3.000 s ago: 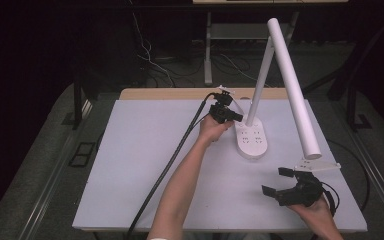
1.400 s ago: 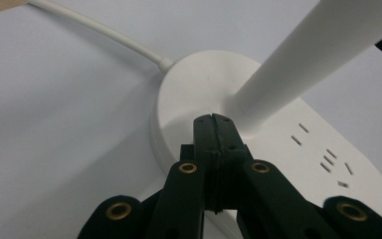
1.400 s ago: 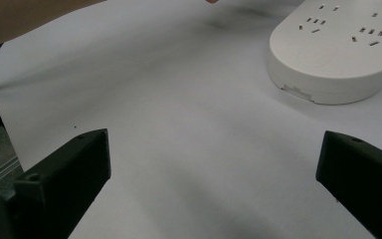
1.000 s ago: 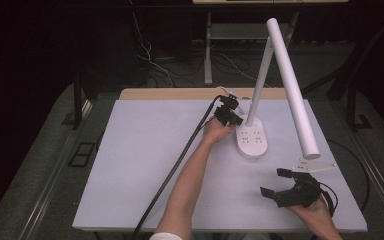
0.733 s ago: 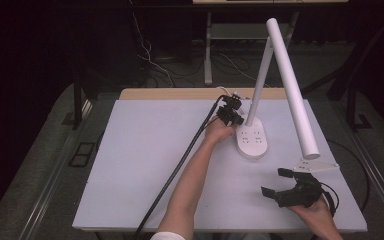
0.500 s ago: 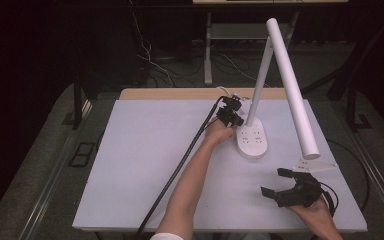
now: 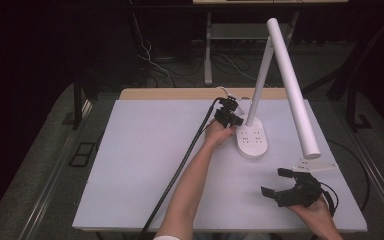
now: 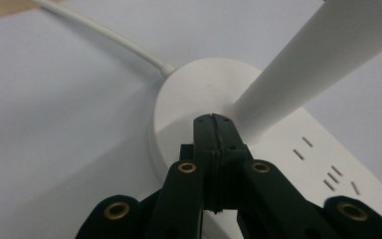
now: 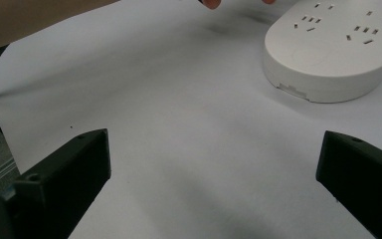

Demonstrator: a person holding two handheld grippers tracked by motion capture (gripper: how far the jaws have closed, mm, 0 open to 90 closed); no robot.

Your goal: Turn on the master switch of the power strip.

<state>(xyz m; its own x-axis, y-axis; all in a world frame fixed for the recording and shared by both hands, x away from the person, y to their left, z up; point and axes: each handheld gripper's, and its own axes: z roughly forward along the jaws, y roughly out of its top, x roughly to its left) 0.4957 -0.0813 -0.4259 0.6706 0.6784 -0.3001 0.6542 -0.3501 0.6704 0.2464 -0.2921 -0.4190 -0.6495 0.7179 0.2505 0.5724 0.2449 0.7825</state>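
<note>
A white desk lamp stands on the white table (image 7: 145,165). Its oval base (image 7: 252,140) carries socket slots, and its long tube head (image 7: 292,90) slopes down to the right. My left gripper (image 7: 232,119) is shut, its tips resting on the base right by the foot of the lamp's stem (image 8: 308,69), with nothing between the jaws. In the left gripper view the closed jaws meet at the gripper's tip (image 8: 214,122) over the base (image 8: 189,99). My right gripper (image 7: 280,182) stays open near the table's front right, holding nothing, pointed toward the base (image 9: 328,55).
The lamp's white cord (image 8: 104,32) runs off the back of the base. A black cable (image 7: 180,170) trails from the left gripper along the forearm. A small white plate (image 7: 315,165) lies under the lamp head. Cables and a stand's legs (image 7: 207,50) are behind the table.
The left gripper has crept slightly toward the lamp stem since three seconds ago. The right gripper has stayed put.
</note>
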